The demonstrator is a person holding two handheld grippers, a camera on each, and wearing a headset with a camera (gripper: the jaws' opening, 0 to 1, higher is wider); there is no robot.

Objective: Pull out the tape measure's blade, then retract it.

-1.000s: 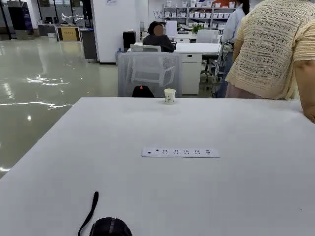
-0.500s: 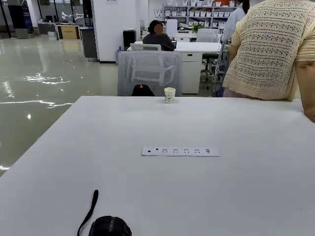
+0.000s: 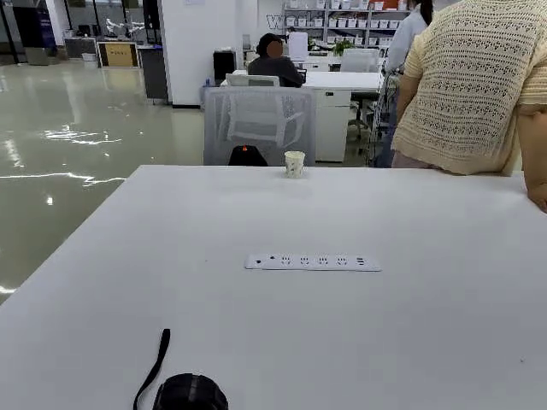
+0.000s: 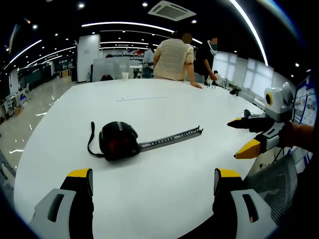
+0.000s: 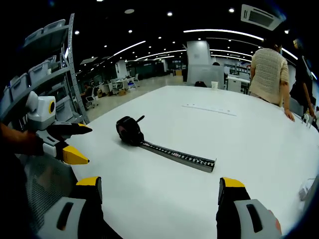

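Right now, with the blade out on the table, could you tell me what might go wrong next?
The blade lies extended while the left gripper and right gripper are both open and apart from it; retracting it unheld, it may whip back and shift the tape measure case. The loose wrist strap beside the case could snag a jaw.

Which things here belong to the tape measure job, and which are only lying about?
For the job: tape measure, its blade already pulled out; left gripper and right gripper, both open.
Lying about: power strip and paper cup, both on the table.
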